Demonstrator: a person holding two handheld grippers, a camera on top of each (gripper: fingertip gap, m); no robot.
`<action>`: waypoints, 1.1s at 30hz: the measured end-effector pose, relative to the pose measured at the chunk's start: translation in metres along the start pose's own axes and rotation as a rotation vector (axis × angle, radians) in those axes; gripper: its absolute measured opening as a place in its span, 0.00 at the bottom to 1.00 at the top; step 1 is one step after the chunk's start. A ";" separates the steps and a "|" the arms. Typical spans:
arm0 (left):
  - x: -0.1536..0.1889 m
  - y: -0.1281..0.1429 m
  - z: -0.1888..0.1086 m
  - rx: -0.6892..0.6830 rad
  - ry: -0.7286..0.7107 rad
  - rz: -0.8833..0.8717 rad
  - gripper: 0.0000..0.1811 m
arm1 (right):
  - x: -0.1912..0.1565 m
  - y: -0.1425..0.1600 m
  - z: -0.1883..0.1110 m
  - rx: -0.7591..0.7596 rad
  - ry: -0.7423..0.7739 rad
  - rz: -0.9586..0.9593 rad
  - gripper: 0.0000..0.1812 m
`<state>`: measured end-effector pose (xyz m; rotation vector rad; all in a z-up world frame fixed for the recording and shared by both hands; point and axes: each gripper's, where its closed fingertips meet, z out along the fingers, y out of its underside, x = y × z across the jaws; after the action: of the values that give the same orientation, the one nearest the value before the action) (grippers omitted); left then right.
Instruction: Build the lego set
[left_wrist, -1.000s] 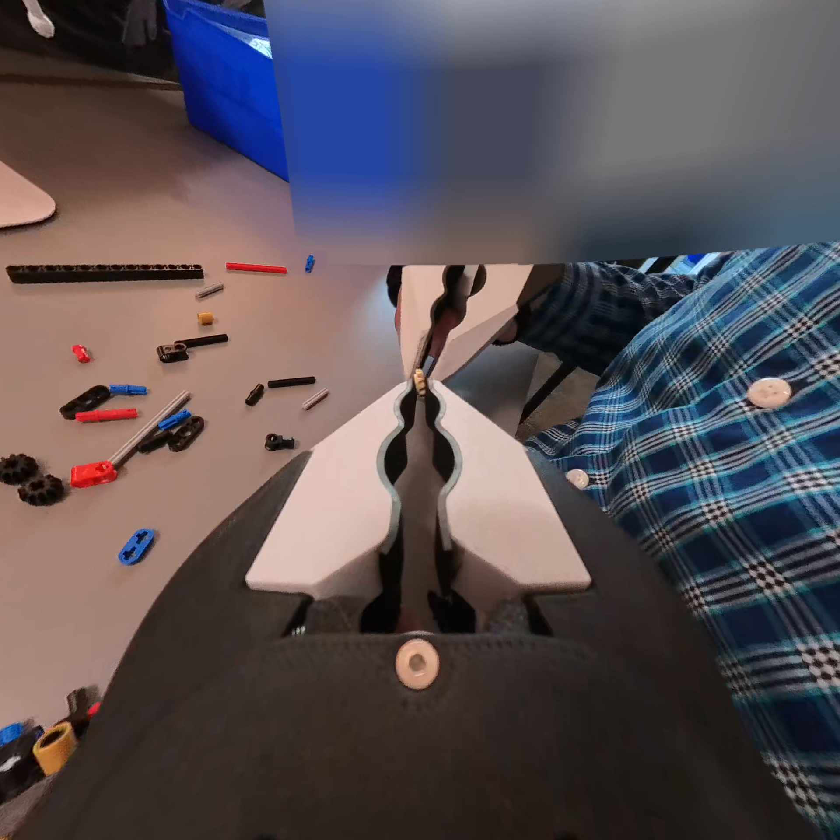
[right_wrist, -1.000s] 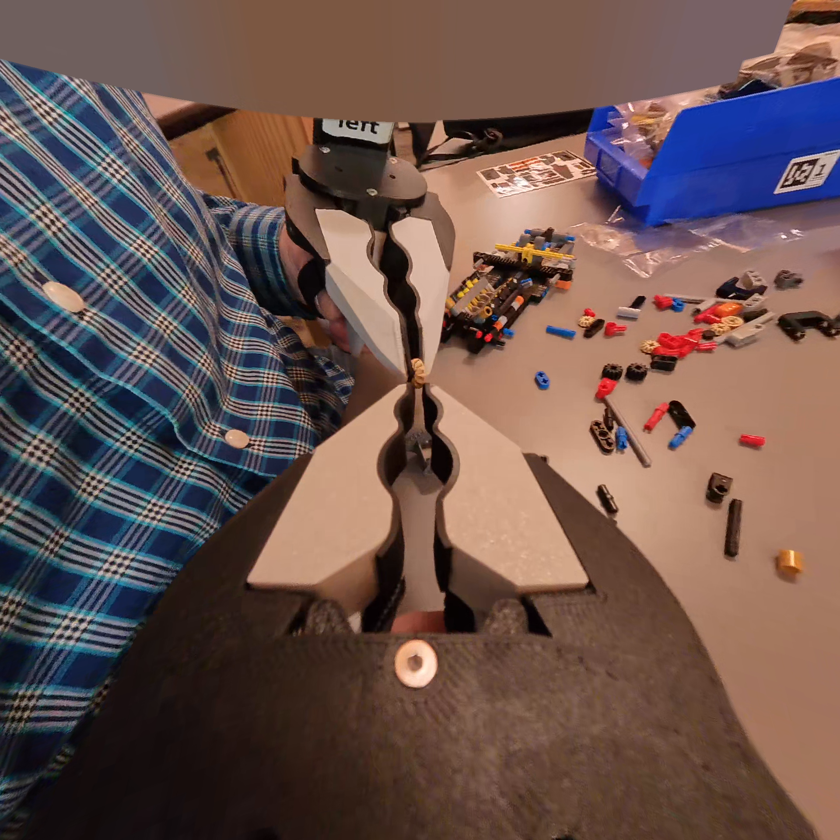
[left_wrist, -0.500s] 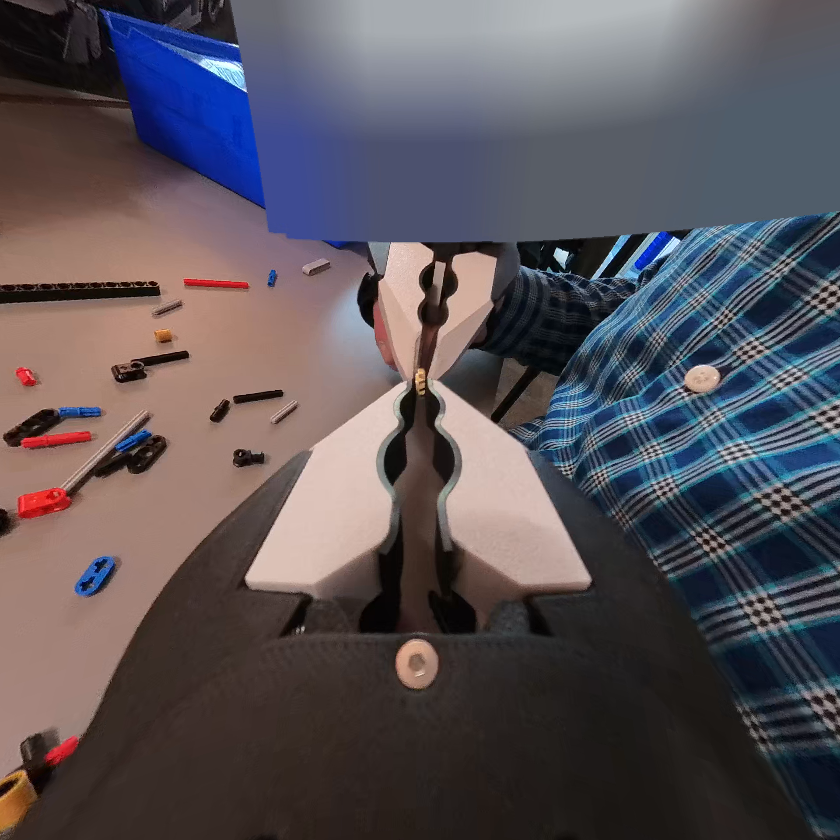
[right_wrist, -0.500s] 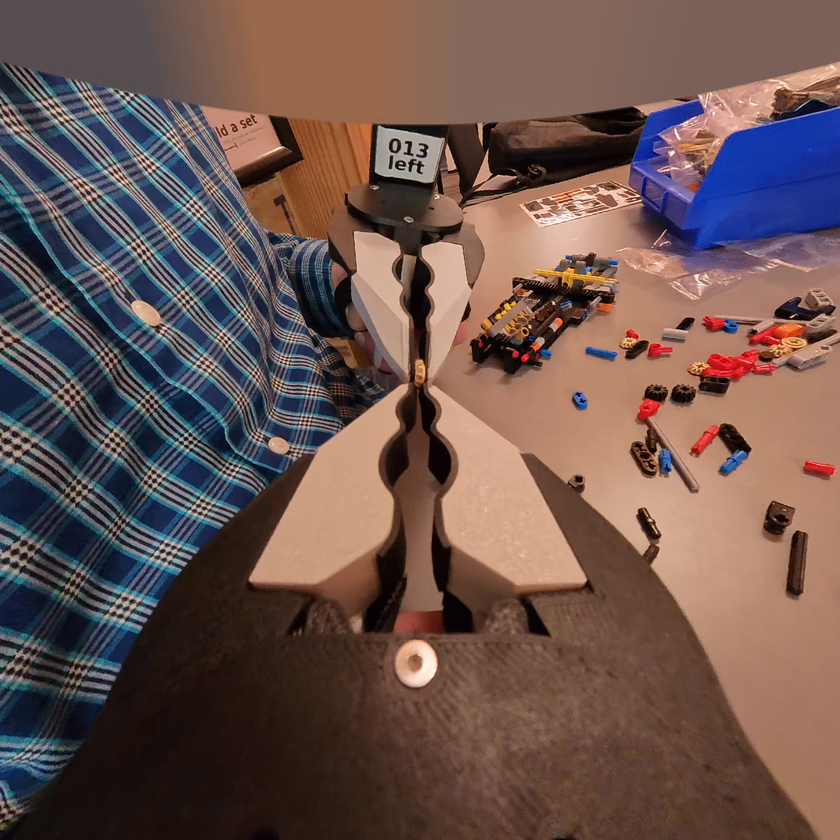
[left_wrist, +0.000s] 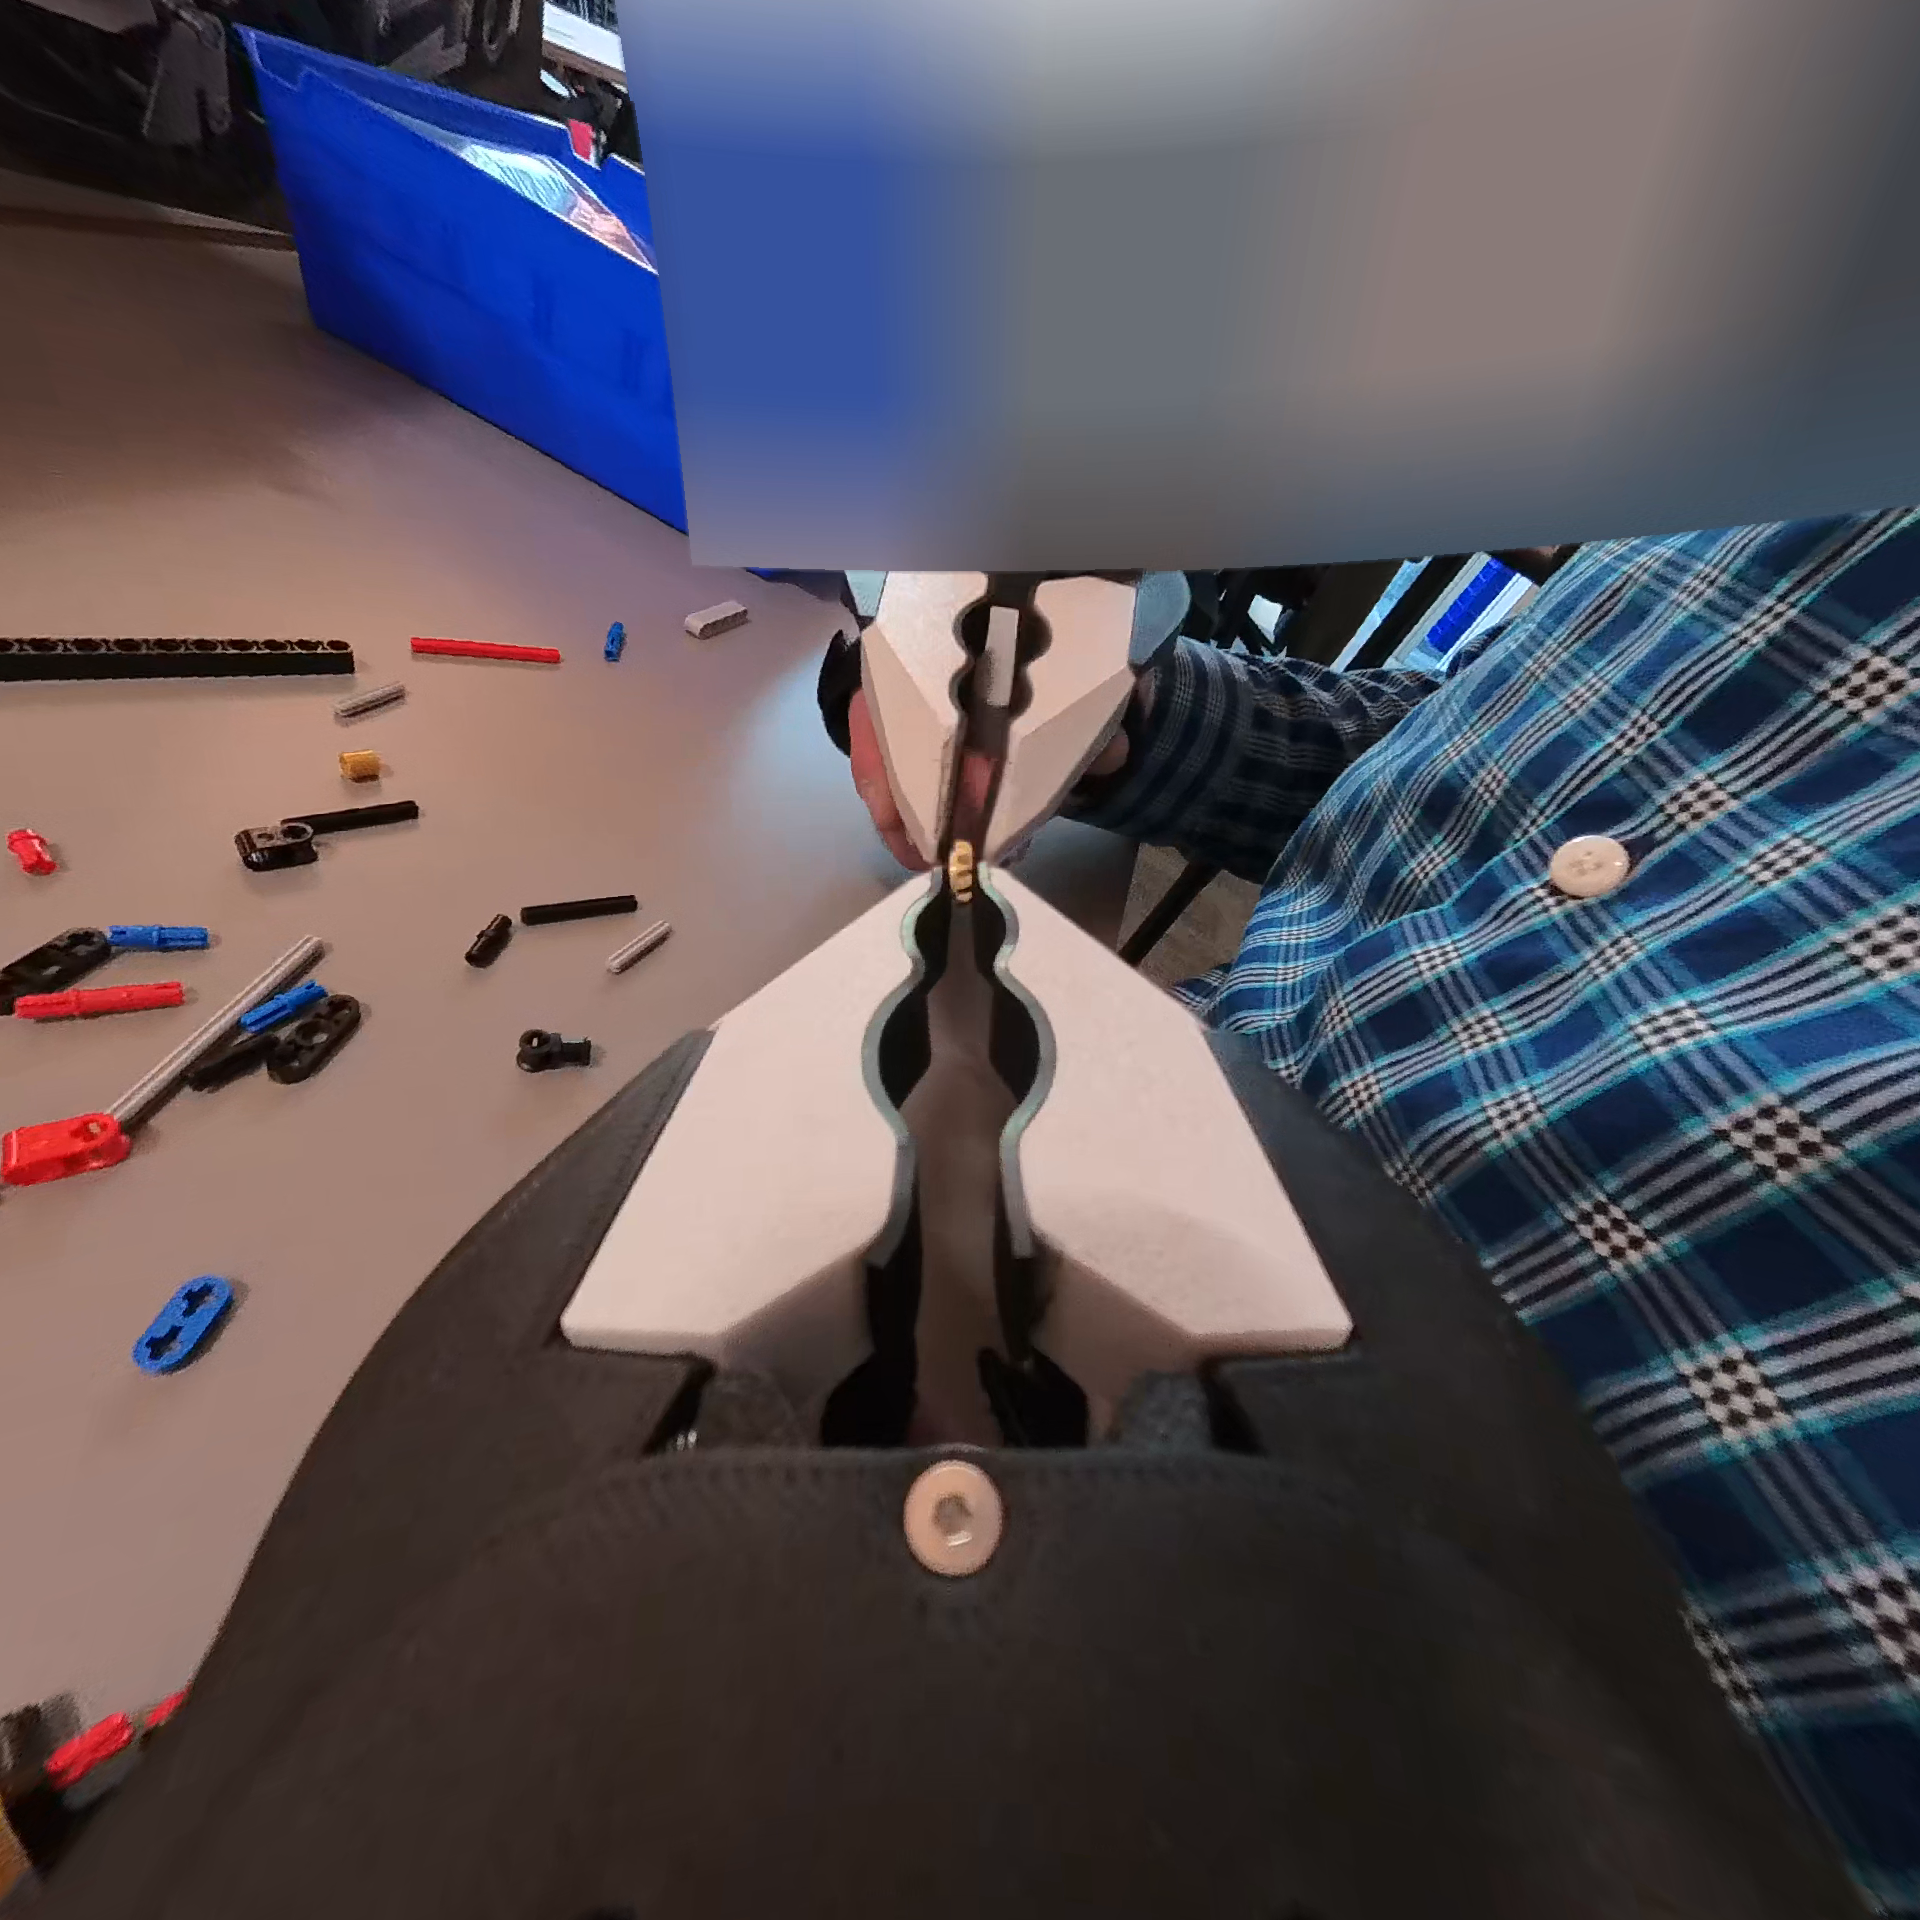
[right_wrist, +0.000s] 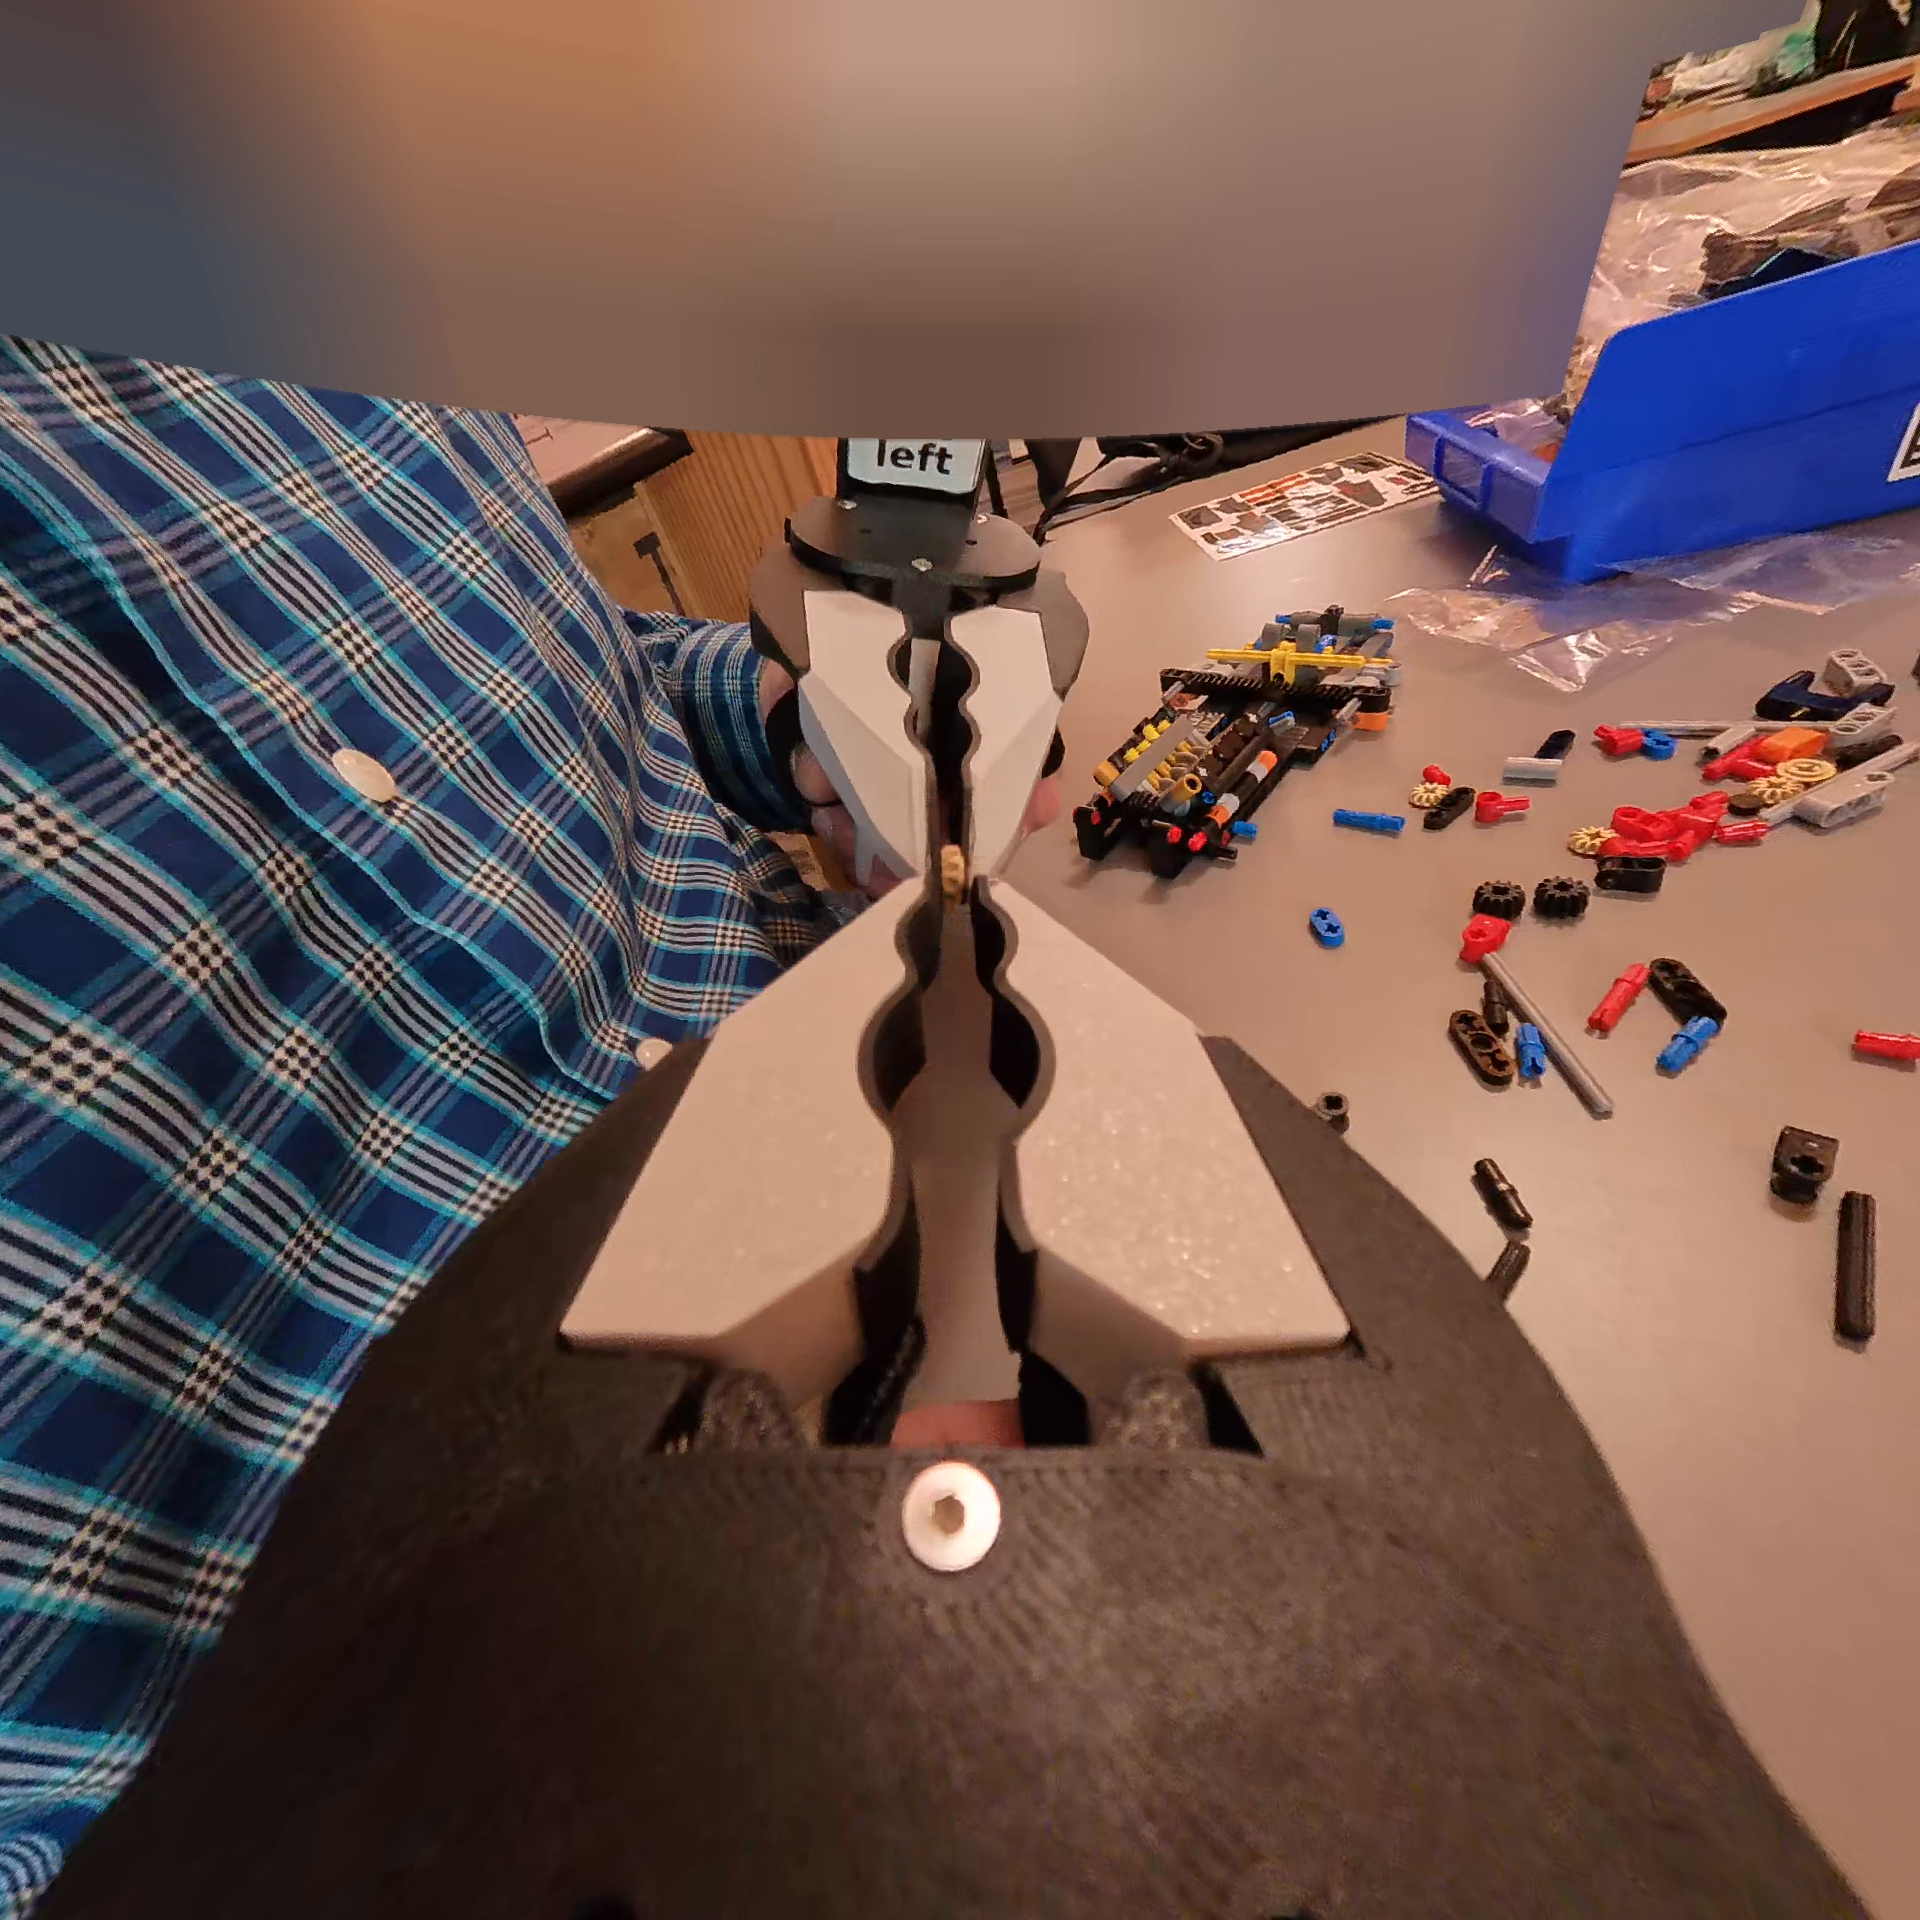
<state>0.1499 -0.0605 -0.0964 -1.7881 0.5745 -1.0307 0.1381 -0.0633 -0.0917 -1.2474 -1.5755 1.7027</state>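
Left wrist view shows the left tongs (left_wrist: 961, 902) drawn nearly together above the table edge, tip to tip with the right tongs (left_wrist: 958, 831), and a small tan toothed lego gear (left_wrist: 961, 871) sits pinched where the two pairs meet; which pair actually bears it I cannot tell. From the right wrist view the right tongs (right_wrist: 951, 896) are likewise narrowed on that gear (right_wrist: 952, 864), the left tongs (right_wrist: 948, 831) facing them. Beside them hangs a blue plaid shirt (right_wrist: 312, 935). Farther out on the grey table (right_wrist: 1558, 1403) lie scattered red, blue and black lego pins and links (right_wrist: 1538, 1018), then a half-built black lego chassis with a yellow axle (right_wrist: 1236, 738), and beyond it a blue plastic bin (right_wrist: 1714, 416).
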 end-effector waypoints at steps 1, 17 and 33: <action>0.001 -0.002 0.000 0.011 0.003 -0.003 0.01 | 0.000 0.000 0.000 -0.003 -0.001 -0.001 0.02; -0.017 0.013 -0.010 -0.113 -0.192 0.061 0.19 | 0.007 0.006 -0.009 -0.009 0.028 0.033 0.00; -0.050 0.080 -0.009 -0.470 -0.394 0.207 0.15 | 0.020 0.026 -0.011 -0.137 0.118 0.037 0.00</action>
<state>0.1202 -0.0621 -0.1867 -2.2106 0.7749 -0.3980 0.1439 -0.0460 -0.1210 -1.4258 -1.6295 1.5346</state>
